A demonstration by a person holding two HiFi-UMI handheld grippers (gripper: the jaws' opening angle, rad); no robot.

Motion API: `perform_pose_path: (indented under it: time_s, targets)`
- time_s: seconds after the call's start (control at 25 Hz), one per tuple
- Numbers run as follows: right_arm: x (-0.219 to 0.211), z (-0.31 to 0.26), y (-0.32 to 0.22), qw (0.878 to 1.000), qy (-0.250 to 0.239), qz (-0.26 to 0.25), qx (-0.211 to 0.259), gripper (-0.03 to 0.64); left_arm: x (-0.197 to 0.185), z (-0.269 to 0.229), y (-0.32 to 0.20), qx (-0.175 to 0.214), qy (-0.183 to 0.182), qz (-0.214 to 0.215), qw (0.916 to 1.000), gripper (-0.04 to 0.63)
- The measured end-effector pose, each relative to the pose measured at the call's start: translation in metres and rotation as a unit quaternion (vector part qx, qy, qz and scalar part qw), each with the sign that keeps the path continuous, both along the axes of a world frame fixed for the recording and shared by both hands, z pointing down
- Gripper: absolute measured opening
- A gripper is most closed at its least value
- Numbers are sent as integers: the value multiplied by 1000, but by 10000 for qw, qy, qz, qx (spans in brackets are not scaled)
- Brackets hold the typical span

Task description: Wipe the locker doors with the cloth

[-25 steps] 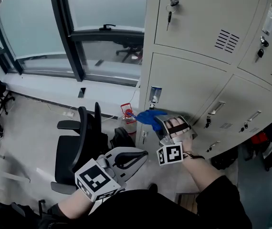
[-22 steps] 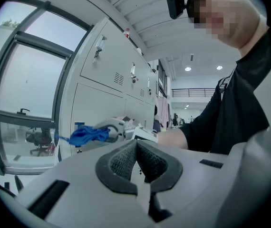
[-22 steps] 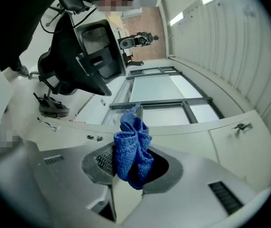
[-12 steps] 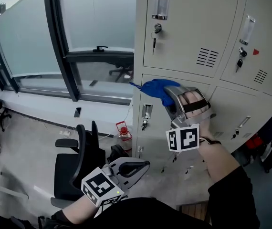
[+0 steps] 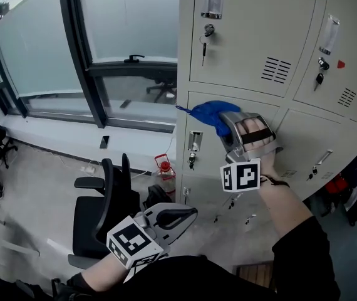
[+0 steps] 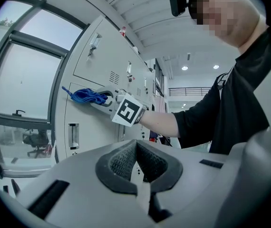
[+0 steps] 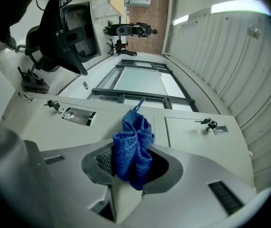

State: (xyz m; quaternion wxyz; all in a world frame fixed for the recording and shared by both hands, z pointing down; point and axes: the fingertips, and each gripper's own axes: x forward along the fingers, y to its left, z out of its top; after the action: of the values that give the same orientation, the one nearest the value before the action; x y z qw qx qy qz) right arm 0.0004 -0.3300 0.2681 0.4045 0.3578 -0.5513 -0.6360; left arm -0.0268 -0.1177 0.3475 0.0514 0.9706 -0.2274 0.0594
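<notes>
My right gripper is clamped on the bunched blue cloth, which is pressed to the upper edge of the middle locker door, above its label holder. In the right gripper view the cloth bulges out past the jaws with a loose loop trailing from it. My left gripper hangs low and well apart from the lockers, jaws together on nothing.

The risk, as I judge it, is that loop catching on the key in the door above if I sweep higher. Pressing harder could also let the hard jaw tips scrape the paint.

A second ago the cloth sat lower on this door, just below the label holder; it has since climbed to the top edge.
</notes>
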Motion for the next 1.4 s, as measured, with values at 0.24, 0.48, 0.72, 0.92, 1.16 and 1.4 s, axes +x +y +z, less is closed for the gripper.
perform_pose_path:
  time_s: [0.24, 0.48, 0.72, 0.92, 1.16, 1.4]
  targets:
    - [3, 44, -1, 9995, -13, 27, -308, 103, 1, 7, -3, -102, -51, -11, 9999, 8]
    - [7, 92, -1, 9978, -20, 59, -667, 103, 4, 11, -4, -165, -70, -17, 9998, 8]
    - [8, 146, -1, 9945, 86, 56, -1039, 103, 8, 18, -4, -265, -122, 16, 9996, 8]
    - [11, 195, -1, 9896, 187, 85, -1426, 103, 11, 21, -4, -315, -152, 9, 9994, 8]
    - [15, 248, -1, 9814, 246, 194, -1892, 103, 9, 22, -4, -297, -169, -26, 9994, 8]
    - [15, 297, -1, 9707, 466, 273, -2340, 103, 6, 29, -4, -408, -189, -97, 9989, 8]
